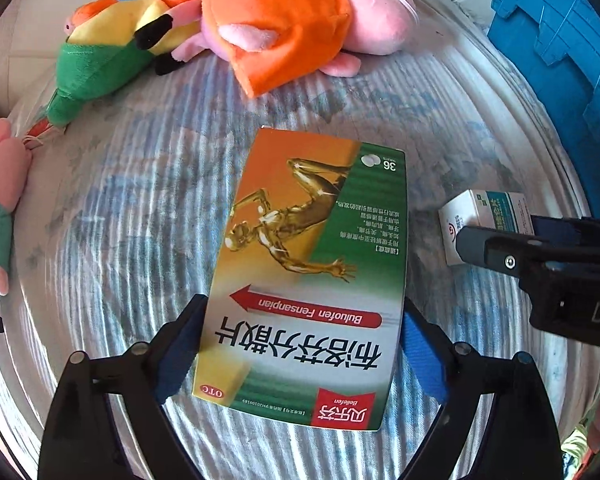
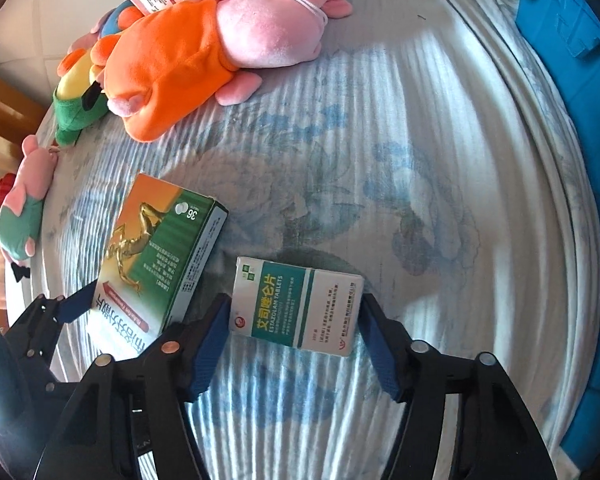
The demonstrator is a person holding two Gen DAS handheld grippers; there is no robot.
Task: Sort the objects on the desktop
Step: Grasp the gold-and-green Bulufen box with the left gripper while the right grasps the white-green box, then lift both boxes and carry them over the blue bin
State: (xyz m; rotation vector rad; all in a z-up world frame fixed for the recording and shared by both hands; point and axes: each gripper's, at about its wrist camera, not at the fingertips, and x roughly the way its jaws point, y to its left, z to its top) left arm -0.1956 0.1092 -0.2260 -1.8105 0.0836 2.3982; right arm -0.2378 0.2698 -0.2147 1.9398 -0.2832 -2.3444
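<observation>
On striped blue-white cloth (image 2: 380, 128), right gripper (image 2: 296, 332) closing around white-teal cardboard tablet box (image 2: 300, 308), left gripper (image 1: 300, 356) released beside green-orange cardboard medicine box (image 1: 312, 272); next, clamp and lift.

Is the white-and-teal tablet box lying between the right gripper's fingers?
Yes: the white-and-teal tablet box lies flat between the right gripper's two blue-padded fingers.

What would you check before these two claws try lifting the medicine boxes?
1. Green and orange box sits between the left gripper fingers: ok.
2. Left pads pressing that box: not ok, a gap shows on the right side.
3. White and teal box sits between the right gripper fingers: ok.
4. Right pads firmly clamped: cannot tell, they sit at the box's edges.
5. Both boxes lie flat on the striped cloth: ok.
6. Plush toys clear of both boxes: ok.
</observation>
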